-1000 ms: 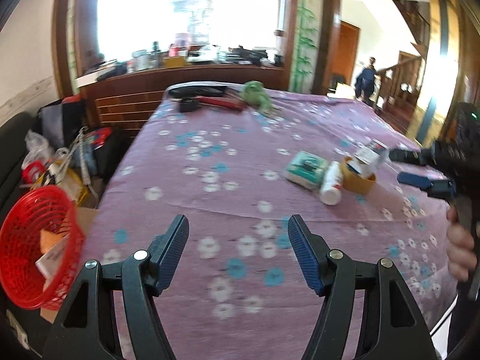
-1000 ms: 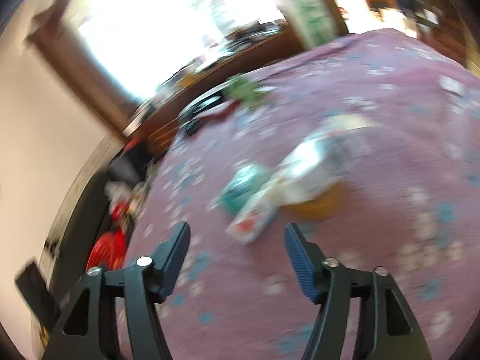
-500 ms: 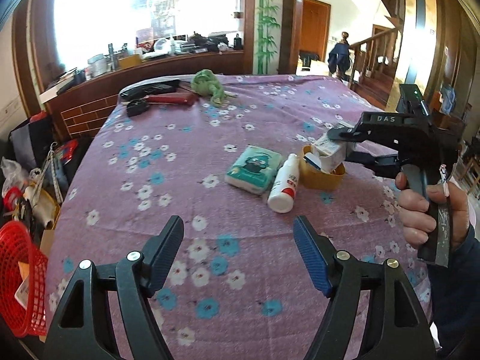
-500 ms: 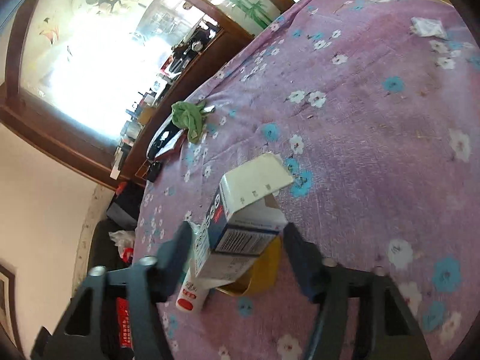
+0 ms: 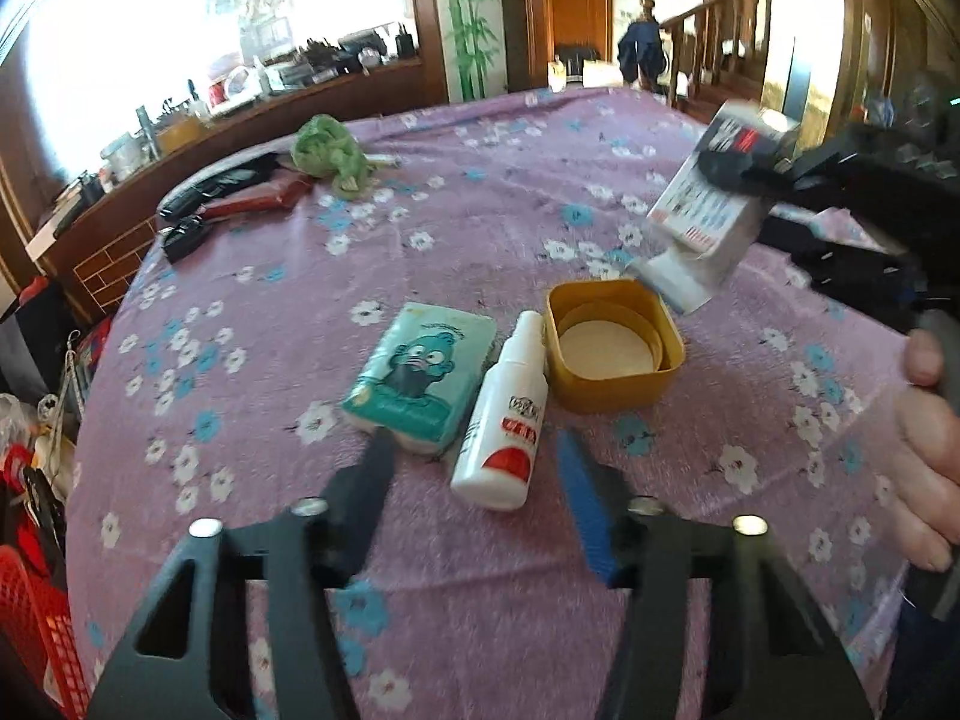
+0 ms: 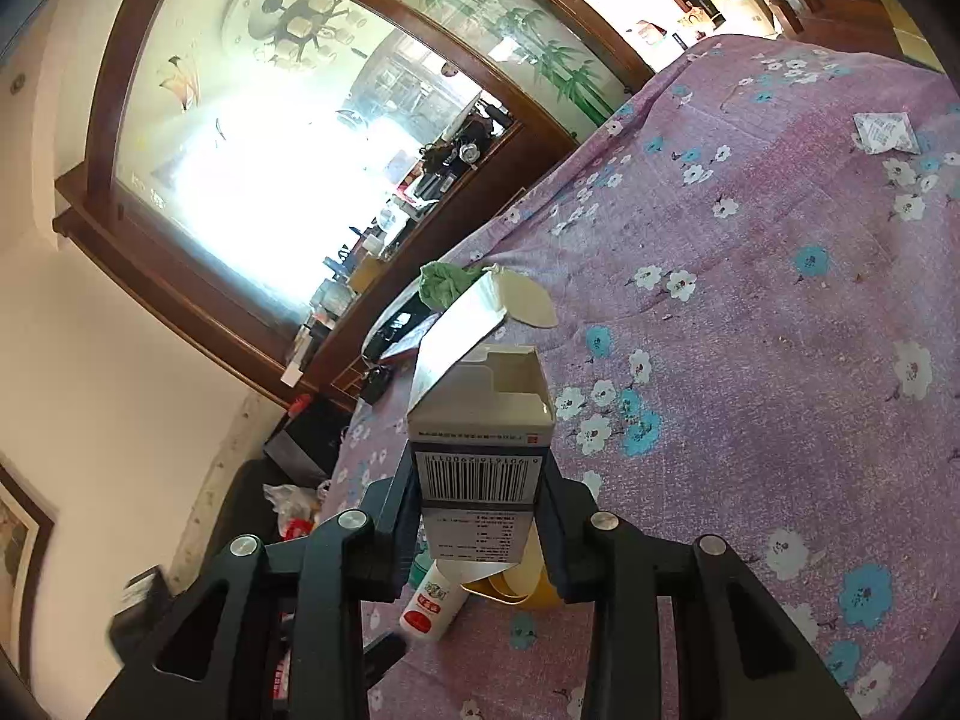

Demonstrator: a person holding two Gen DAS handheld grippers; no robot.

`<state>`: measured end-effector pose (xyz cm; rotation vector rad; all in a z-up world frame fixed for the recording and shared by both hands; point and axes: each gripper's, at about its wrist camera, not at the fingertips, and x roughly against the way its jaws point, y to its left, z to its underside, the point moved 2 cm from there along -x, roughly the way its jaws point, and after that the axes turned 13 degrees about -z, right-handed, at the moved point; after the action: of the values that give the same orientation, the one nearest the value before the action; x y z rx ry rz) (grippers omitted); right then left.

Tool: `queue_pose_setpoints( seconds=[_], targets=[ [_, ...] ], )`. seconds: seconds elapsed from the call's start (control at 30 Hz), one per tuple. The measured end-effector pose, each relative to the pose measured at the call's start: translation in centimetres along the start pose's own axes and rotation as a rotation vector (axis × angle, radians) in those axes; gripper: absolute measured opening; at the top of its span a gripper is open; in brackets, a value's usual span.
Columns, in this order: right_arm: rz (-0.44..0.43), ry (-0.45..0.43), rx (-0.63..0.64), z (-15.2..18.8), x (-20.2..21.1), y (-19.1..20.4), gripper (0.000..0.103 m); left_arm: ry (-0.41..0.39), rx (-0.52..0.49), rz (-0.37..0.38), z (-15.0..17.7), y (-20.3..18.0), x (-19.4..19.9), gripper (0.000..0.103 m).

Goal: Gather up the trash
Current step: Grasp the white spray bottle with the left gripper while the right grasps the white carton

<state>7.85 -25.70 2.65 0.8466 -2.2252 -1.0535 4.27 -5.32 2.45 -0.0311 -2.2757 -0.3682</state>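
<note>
My right gripper [image 6: 480, 510] is shut on an open white cardboard box [image 6: 480, 456] with a barcode, held tilted in the air above the yellow square tub [image 5: 612, 351]. The box also shows in the left wrist view [image 5: 702, 222], at the right. My left gripper [image 5: 474, 480] is open, low over the table, its fingers on either side of a white spray bottle [image 5: 507, 420] with a red label. A teal tissue pack [image 5: 423, 378] lies just left of the bottle.
The table wears a purple flowered cloth [image 5: 480, 210]. A green rag [image 5: 327, 150] and dark tools [image 5: 222, 192] lie at its far end. A small white packet [image 6: 885, 132] lies far right. A red basket [image 5: 36, 630] sits below the table's left edge.
My right gripper has closed on the box and lifted it out of the yellow tub. My left gripper has moved forward to the spray bottle and narrowed somewhat.
</note>
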Motion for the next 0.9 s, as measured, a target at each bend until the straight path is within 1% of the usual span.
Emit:
queue_pose_setpoints(
  seconds=[0.03, 0.07, 0.17, 0.3, 0.33, 0.37, 0.53, 0.7, 0.83, 0.9],
  targets=[
    [-0.005, -0.004, 0.000, 0.0, 0.2, 0.0, 0.037, 0.010, -0.005, 0.003, -0.1, -0.2, -0.4, 0.036],
    [-0.014, -0.004, 0.001, 0.0, 0.4, 0.1, 0.037, 0.021, -0.010, 0.004, -0.3, -0.4, -0.9, 0.035],
    [-0.027, -0.005, 0.000, -0.3, 0.2, 0.0, 0.037, 0.042, -0.024, 0.005, -0.7, -1.0, -2.1, 0.033],
    [-0.043, 0.003, 0.009, -0.1, 0.2, 0.4, 0.037, 0.067, -0.038, 0.005, -0.8, -1.9, -3.4, 0.033],
    [-0.045, 0.004, 0.011, -0.1, 0.1, 0.4, 0.037, 0.071, -0.037, 0.005, -0.8, -2.0, -3.7, 0.031],
    [-0.044, 0.004, 0.013, -0.1, 0.1, 0.4, 0.037, 0.062, -0.026, 0.010, -0.9, -2.1, -3.9, 0.029],
    [-0.042, 0.020, 0.030, -0.1, -0.3, 0.6, 0.037, 0.052, 0.036, 0.024, -0.6, -1.4, -3.5, 0.028],
    [-0.043, 0.035, 0.088, 0.2, -0.6, 1.7, 0.037, -0.018, 0.111, 0.023, 0.6, 0.2, -0.6, 0.029],
    [-0.045, 0.052, 0.148, 0.8, -0.9, 2.9, 0.037, -0.103, 0.172, -0.037, 2.3, 2.1, 2.6, 0.029],
    [-0.035, 0.059, 0.205, 1.2, -1.1, 3.8, 0.037, -0.138, 0.198, -0.061, 3.1, 3.0, 3.8, 0.029]
  ],
)
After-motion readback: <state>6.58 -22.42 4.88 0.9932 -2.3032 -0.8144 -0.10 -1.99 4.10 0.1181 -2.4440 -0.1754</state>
